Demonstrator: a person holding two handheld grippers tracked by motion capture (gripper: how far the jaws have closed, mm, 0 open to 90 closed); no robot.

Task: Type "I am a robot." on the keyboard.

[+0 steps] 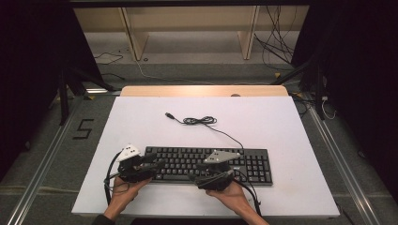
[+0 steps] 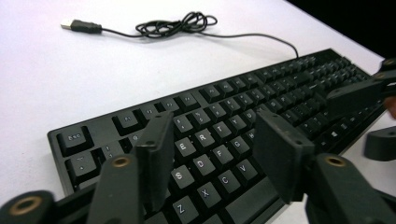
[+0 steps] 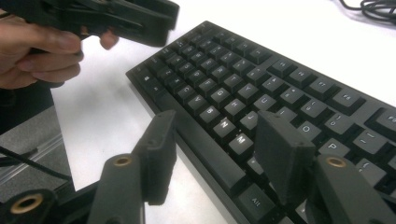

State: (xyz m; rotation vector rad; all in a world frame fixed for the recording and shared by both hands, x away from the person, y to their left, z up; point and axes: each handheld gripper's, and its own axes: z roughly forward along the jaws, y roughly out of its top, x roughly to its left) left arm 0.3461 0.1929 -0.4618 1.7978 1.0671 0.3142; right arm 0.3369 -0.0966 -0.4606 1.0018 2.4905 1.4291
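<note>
A black keyboard (image 1: 253,164) lies across the near middle of the white table. Its cable (image 1: 202,121) is coiled behind it and ends in a loose USB plug (image 1: 170,115). My left gripper (image 1: 157,164) hovers over the keyboard's left end (image 2: 224,116), jaws open above the letter keys with nothing between them (image 2: 215,121). My right gripper (image 1: 206,178) stands open at the keyboard's front edge (image 3: 243,84), over the bottom row and the table, holding nothing (image 3: 215,120). The left gripper (image 3: 140,18) and the hand holding it show at the top left of the right gripper view.
The white tabletop (image 1: 141,122) has free room behind and on both sides of the keyboard. A wooden shelf frame (image 1: 187,28) and loose floor cables (image 1: 277,47) lie beyond the far edge. Metal rails (image 1: 42,164) run along both sides.
</note>
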